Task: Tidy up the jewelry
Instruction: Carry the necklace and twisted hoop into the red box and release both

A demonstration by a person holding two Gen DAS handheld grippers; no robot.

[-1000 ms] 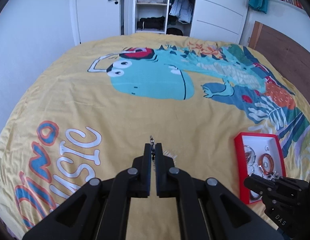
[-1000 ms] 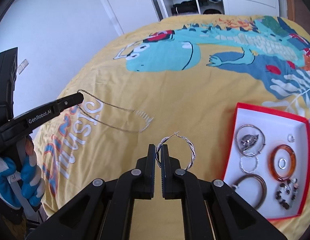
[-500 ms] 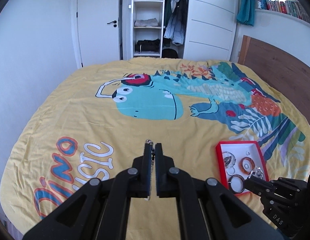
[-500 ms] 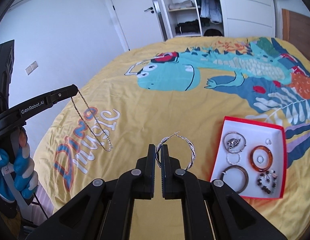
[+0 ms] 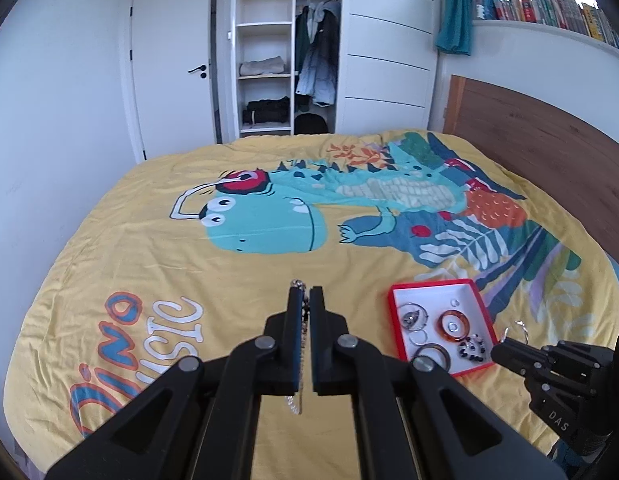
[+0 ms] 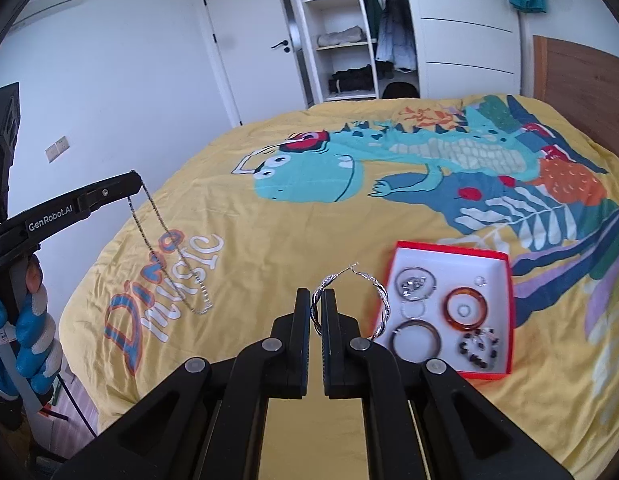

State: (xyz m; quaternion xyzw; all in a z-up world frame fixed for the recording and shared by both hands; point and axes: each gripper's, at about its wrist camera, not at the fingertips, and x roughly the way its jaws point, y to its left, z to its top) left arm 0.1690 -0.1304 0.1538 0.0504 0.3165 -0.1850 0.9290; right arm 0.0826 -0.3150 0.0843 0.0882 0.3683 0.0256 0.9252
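Note:
My left gripper [image 5: 306,298] is shut on a silver chain necklace [image 5: 295,394], which hangs free below it high over the bed; the chain also shows in the right wrist view [image 6: 171,252] dangling from the left gripper [image 6: 135,182]. My right gripper [image 6: 316,302] is shut on a twisted silver hoop earring [image 6: 379,300], held above the bed left of the red jewelry box [image 6: 505,312]. The box [image 5: 393,316] lies on the bed and holds rings, hoops, an amber bangle [image 6: 466,306] and a beaded bracelet [image 6: 478,348].
The yellow dinosaur bedspread [image 5: 269,264] covers the whole bed. A wooden headboard [image 5: 549,160] runs along the right. A white door [image 5: 169,64] and open wardrobe [image 5: 285,52] stand beyond the bed. My right gripper's tip [image 5: 517,354] shows at lower right.
Both grippers have risen well above the bed. The necklace has come off the bedspread and now hangs straight down from my left gripper. The hoop stays in my right gripper.

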